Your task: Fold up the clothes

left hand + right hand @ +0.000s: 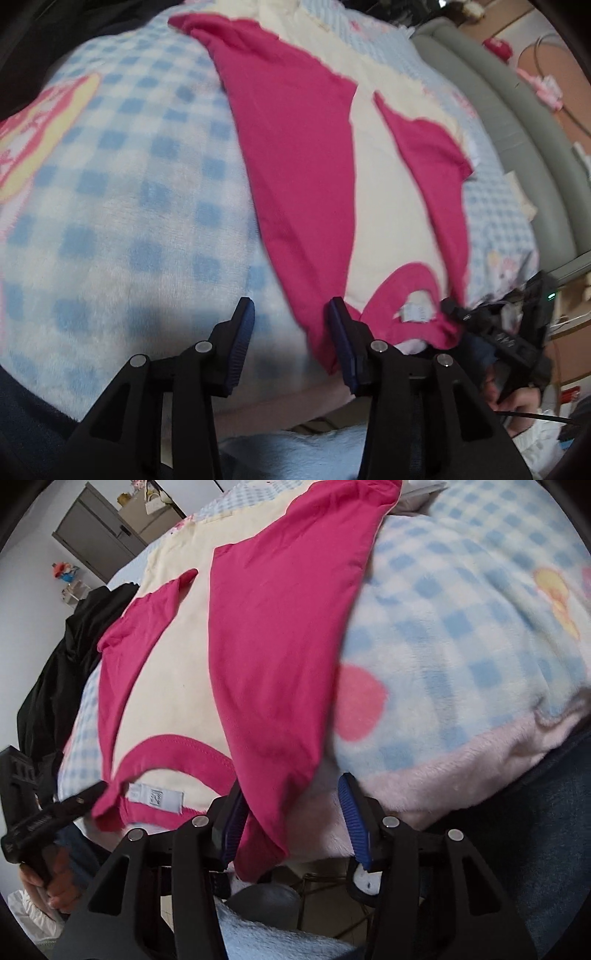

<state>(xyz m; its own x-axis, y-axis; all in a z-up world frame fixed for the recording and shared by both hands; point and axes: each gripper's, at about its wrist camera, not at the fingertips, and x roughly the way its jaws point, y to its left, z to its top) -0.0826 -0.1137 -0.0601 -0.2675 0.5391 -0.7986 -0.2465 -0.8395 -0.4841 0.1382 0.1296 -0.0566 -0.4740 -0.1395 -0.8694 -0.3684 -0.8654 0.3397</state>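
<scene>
A pink and cream shirt (295, 155) lies on a blue checked blanket (129, 184), collar and white label (415, 312) toward me. In the left wrist view my left gripper (291, 332) is open, its jaws wide apart, just left of the shirt's near pink edge. In the right wrist view the shirt (273, 635) fills the middle and my right gripper (295, 812) is open around its near pink corner. The other gripper (48, 819) appears at the shirt's collar side; its fingertips touch the pink collar edge, whether shut I cannot tell. The same gripper shows in the left wrist view (491, 325).
The blanket (461, 635) covers a bed with a grey padded edge (517, 122). A black garment (62, 672) lies at the bed's far left in the right wrist view. A grey cabinet (96, 539) stands behind. My blue-jeaned legs (535, 849) are close below.
</scene>
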